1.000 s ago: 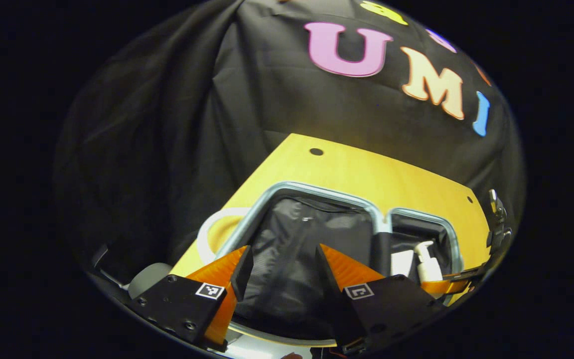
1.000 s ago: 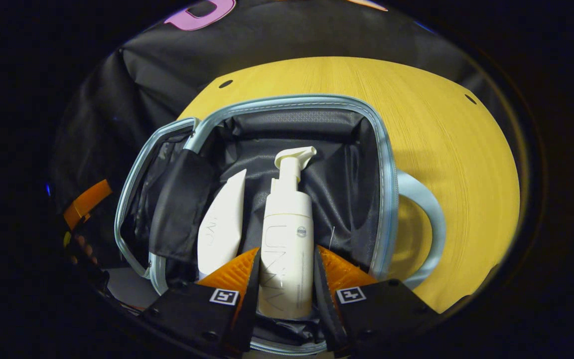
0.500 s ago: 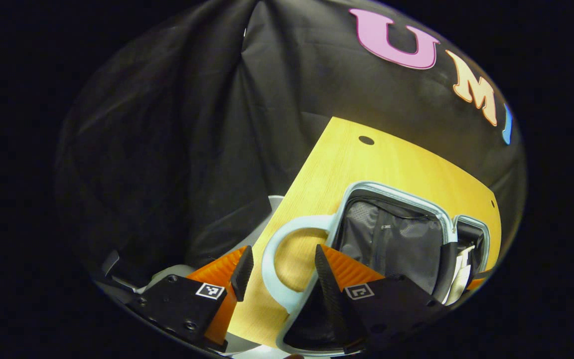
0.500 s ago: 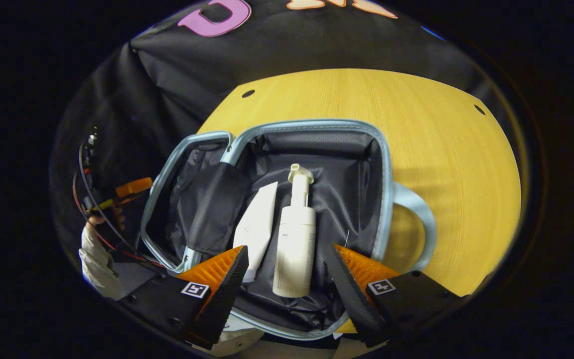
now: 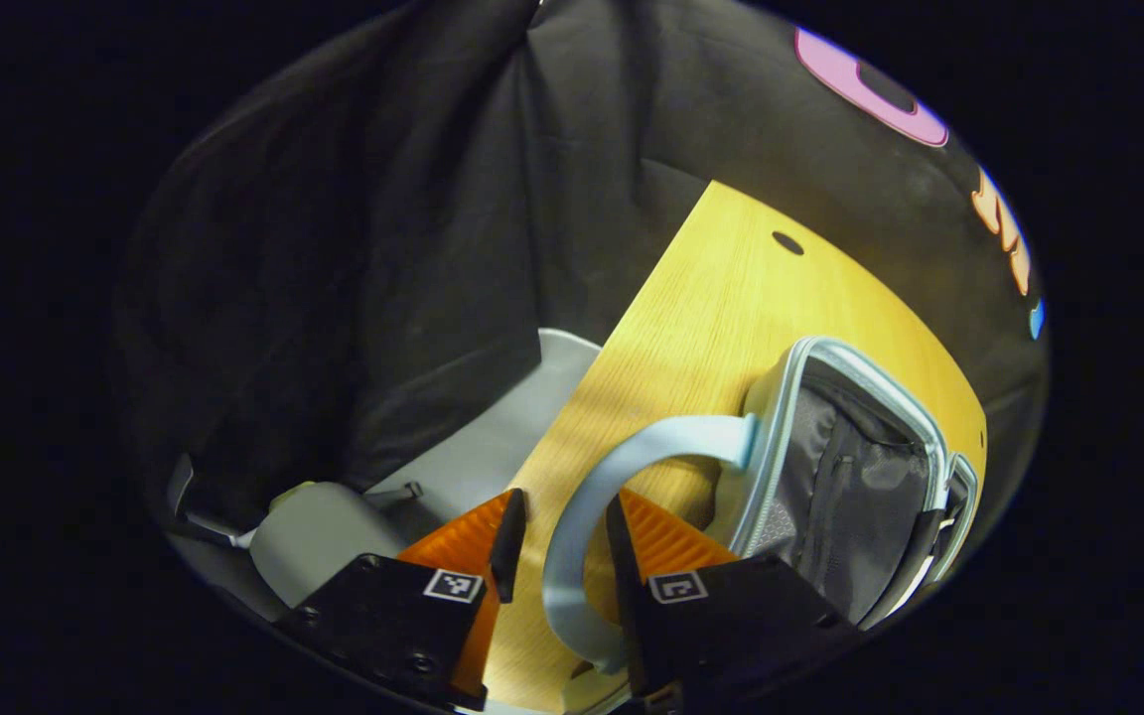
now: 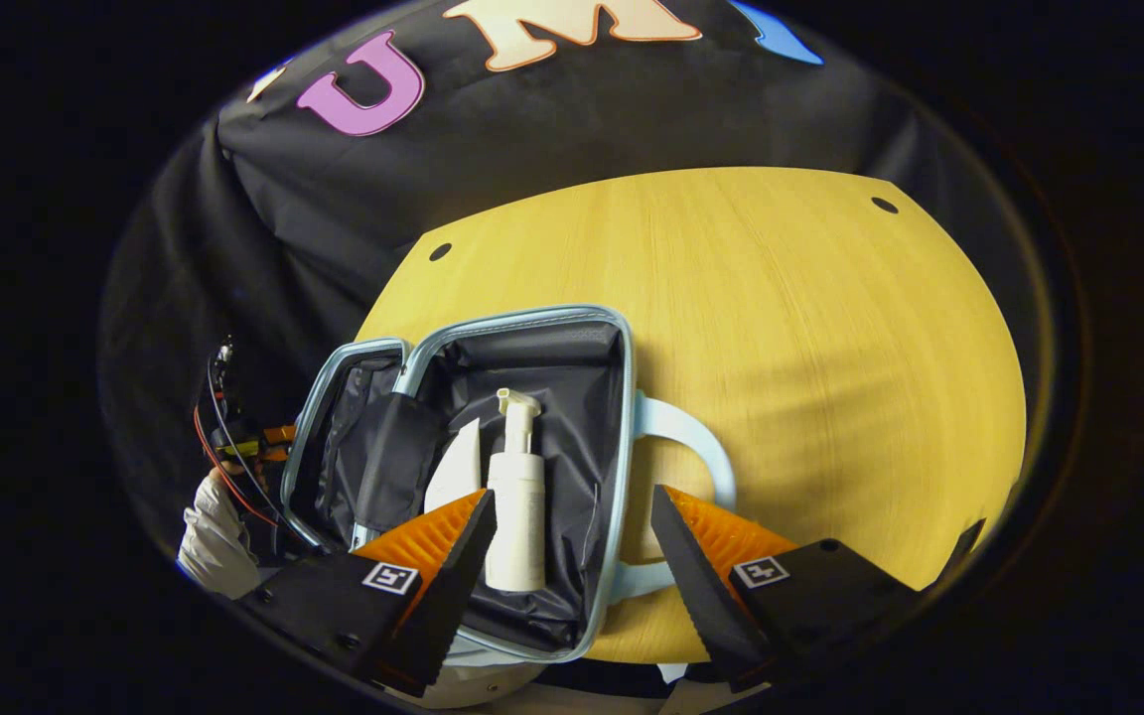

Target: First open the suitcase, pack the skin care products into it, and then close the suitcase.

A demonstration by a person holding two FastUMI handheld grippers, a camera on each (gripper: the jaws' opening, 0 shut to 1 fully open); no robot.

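The suitcase (image 6: 572, 328) lies open on the table (image 6: 810, 328). A pump bottle (image 6: 515, 516) and a tube (image 6: 460, 475) lie inside it, side by side. The right gripper (image 6: 572, 541) hangs above, fingers wide apart. The left gripper (image 5: 560, 541) straddles the handle (image 5: 582, 497); whether both fingers touch it cannot be told.

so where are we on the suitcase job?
Opening and packing look done: the light-blue suitcase lies open on the yellow wooden table, with the white pump bottle and white tube inside. In hand: the left tongs straddle the lid half's light-blue handle; the right tongs are open and empty. Left: closing it.
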